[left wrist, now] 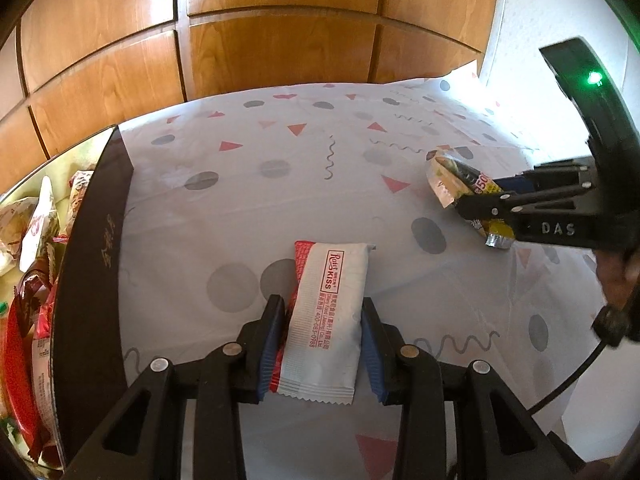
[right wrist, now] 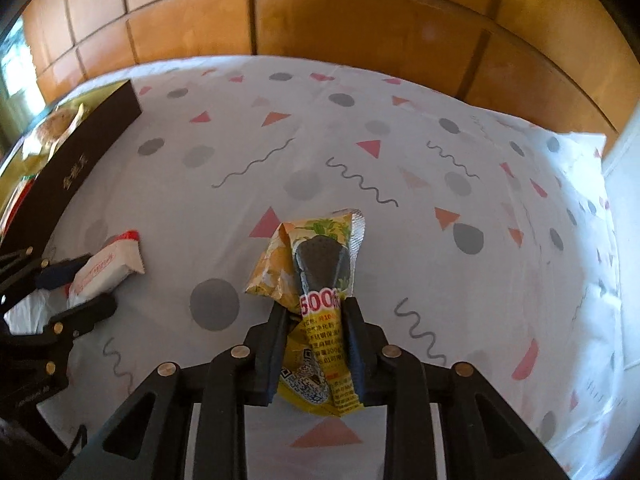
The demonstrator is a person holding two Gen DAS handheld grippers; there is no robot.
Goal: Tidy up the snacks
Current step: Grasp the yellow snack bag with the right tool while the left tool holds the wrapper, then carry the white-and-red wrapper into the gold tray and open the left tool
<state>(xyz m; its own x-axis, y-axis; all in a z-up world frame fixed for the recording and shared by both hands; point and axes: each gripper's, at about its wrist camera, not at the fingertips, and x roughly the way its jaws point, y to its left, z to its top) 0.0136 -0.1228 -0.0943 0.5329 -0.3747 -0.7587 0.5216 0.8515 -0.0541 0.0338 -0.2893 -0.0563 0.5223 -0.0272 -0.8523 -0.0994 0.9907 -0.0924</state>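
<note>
The left tongs pinched a white snack packet across its width, above the patterned bedsheet, beside the snack box. The right tongs pinched a yellow foil packet at mid-length. Both packets appeared light, soft and crushable; gripping the flat midsection seemed advisable.

Wood-panelled wall behind patterned sheet

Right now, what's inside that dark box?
The dark box holds a pile of snack packets in red, white and brown wrappers. Its tall side hides the packets lower down and the bottom.
</note>
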